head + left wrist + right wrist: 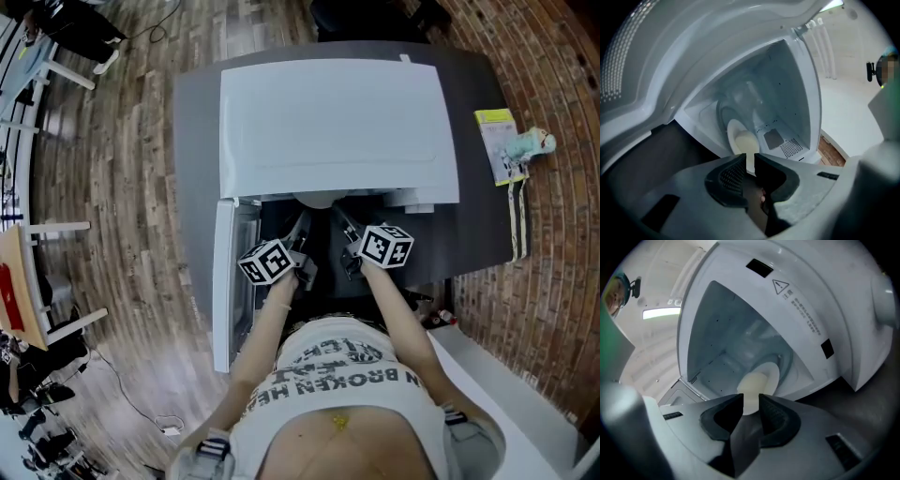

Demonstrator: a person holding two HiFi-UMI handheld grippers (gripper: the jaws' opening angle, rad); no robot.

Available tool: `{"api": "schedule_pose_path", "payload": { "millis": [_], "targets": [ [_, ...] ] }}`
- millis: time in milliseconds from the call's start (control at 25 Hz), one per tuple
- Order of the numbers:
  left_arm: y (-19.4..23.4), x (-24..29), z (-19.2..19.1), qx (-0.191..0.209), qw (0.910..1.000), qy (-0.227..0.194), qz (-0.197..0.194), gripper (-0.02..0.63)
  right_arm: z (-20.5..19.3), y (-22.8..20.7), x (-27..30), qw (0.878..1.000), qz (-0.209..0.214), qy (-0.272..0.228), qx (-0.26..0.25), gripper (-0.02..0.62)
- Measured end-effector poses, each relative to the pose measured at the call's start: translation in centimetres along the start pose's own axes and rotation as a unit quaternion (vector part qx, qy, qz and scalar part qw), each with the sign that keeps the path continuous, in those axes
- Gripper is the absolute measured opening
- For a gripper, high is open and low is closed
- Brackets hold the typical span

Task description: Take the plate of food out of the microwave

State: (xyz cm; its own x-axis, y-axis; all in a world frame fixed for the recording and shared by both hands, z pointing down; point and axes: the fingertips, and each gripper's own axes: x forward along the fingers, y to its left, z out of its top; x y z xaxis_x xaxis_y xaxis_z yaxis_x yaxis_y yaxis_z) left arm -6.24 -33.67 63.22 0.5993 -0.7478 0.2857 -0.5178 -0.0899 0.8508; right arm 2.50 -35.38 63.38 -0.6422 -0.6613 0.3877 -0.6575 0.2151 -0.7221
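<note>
**Both Grippers at the Microwave Mouth, Plate Not Yet Taken**

Starting at the left of the head view: finds the door (223, 281) swung wide, below and left of the white microwave (337, 131). Leaves the opening free for two arms at once.

Just right of the door, holds the left gripper (750, 161) at the mouth of the cavity, tilted to one side and aimed slightly downward. Keeps only a narrow slit between its jaws, with nothing clamped. Lines that slit up with the near rim of the plate (735, 133), probably so the edge can slide in between the pads.

In the middle, deep in the cavity, shows the plate lying flat on the round glass tray (723, 110), inside the microwave and not lifted. Carries a pale heap of food (746, 140) toward its near side.

Further right, mirrors the pose with the right gripper (751, 401), also tilted and dipped. Stands wider between the jaws here, pads clear of everything, with plate rim and food framed in the gap, lower centre of that view.

Suggests a two-sided hold: one rim edge per gripper, likely to keep a loaded plate level. Calls next for easing in, closing both, then drawing out flat. Risks a tip and spilled food if one side bites first.
</note>
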Motion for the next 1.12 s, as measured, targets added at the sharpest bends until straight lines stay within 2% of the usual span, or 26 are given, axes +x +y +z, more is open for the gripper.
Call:
{"api": "schedule_pose_path", "payload": {
  "millis": [80, 320, 560, 680, 800, 1120],
  "targets": [
    [0.6, 0.3, 0.0, -0.035, 0.9994, -0.004, -0.003, 0.046, -0.1, -0.4, 0.3, 1.000, -0.001, 0.000, 0.022, 0.117],
    [0.9, 1.5, 0.1, -0.099, 0.9948, -0.010, -0.020, 0.072, 0.9, -1.4, 0.3, 0.994, 0.000, -0.030, 0.110, 0.126],
    [1.2, 1.5, 0.1, -0.117, 0.9930, -0.014, -0.006, 0.087, 0.5, -2.8, 0.4, 0.990, -0.024, -0.026, 0.136, 0.129],
    [1.5, 1.3, -0.6, -0.126, 0.9920, -0.011, 0.011, 0.097, -0.2, -3.2, 1.0, 0.988, -0.025, -0.010, 0.151, 0.127],
    [1.8, 1.7, -0.6, -0.130, 0.9914, -0.011, 0.009, 0.098, -0.3, -3.3, 1.4, 0.985, -0.019, -0.006, 0.169, 0.126],
    [2.2, 3.0, -0.1, -0.159, 0.9870, -0.019, -0.002, 0.100, 0.2, -2.8, 1.9, 0.976, 0.013, 0.002, 0.217, 0.037]
  ]
}}
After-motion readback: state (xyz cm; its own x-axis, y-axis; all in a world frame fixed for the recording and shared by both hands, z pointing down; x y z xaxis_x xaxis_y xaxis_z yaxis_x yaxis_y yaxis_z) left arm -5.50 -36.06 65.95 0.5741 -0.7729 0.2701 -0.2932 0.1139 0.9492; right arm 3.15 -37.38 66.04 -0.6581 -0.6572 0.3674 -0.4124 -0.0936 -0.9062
